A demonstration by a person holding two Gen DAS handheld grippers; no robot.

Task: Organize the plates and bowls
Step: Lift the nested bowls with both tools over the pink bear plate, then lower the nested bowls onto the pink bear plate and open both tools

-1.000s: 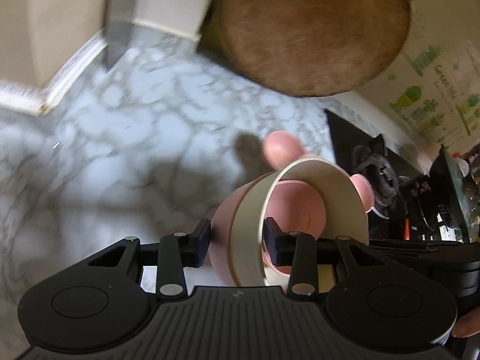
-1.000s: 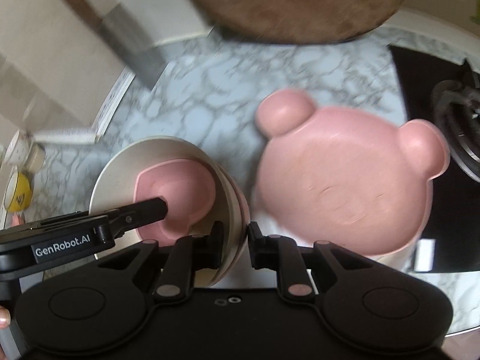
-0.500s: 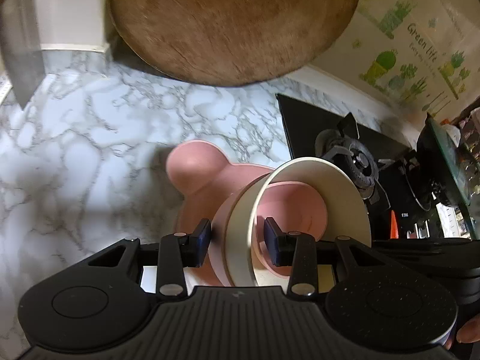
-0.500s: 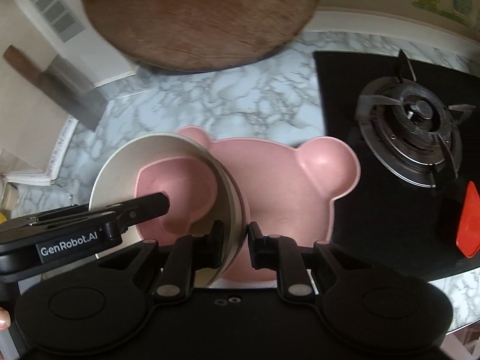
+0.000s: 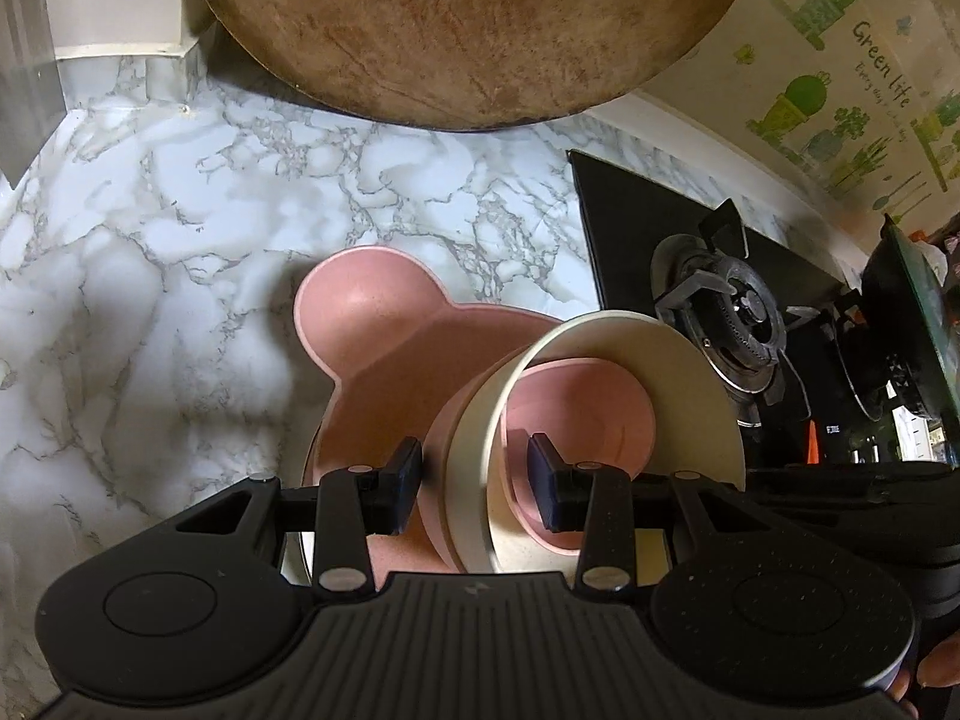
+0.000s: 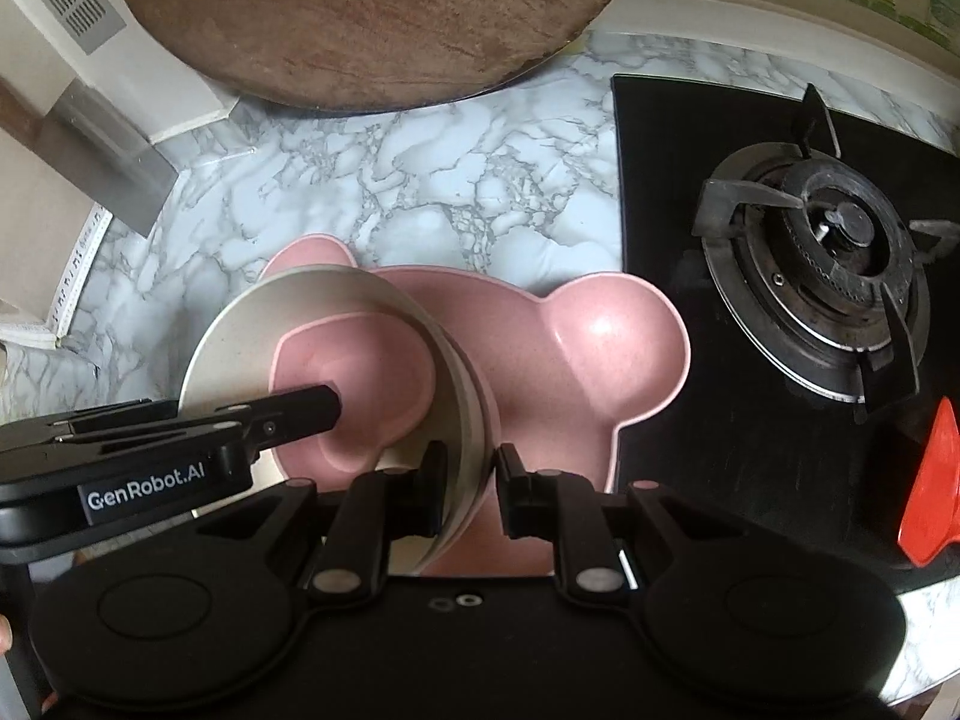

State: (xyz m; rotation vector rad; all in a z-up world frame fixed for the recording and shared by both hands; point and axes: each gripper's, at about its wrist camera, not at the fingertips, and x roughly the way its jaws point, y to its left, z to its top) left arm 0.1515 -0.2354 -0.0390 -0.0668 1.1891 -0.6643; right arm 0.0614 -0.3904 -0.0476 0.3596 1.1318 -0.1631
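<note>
Left gripper (image 5: 474, 483): black, lower centre, clamped on stacked bowls' wall
Stack: cream round bowl (image 5: 690, 396) holding small pink bowl (image 5: 588, 414), tilted
Beneath: pink bear-shaped plate (image 5: 372, 324) on white marble counter (image 5: 150, 252)
Top: round wooden board (image 5: 468, 24)
Right: black gas hob (image 5: 732, 312)

Left gripper (image 5: 474, 483) in matte black plastic, ribbed top plate, 2 round recessed discs, 2 silver rivets on each finger link, dark blue pads; right gripper (image 6: 471, 492) likewise black, white "GenRobot.AI" lettering on the left gripper's side in its view
</note>
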